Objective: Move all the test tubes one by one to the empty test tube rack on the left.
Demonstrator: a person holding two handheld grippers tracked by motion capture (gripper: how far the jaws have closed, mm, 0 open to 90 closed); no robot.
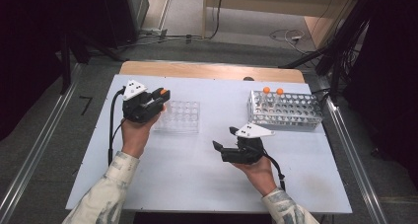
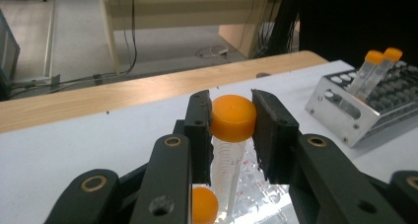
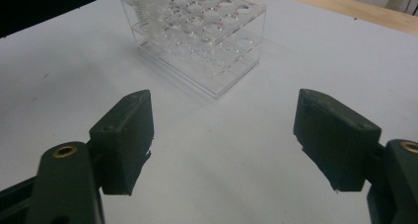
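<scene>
Orange-capped tube [image 2: 230, 135] clamped at its cap in left gripper [image 2: 232, 116] above clear rack [image 1: 178, 116] on counter [image 1: 197, 174] — light, rigid, slick plastic, best held there — right gripper [image 3: 224, 140] jaws wide, empty.

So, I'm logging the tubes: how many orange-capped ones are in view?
4: two standing in the metal rack, caps and; one clamped in the left gripper; another cap below it, mostly hidden.
</scene>
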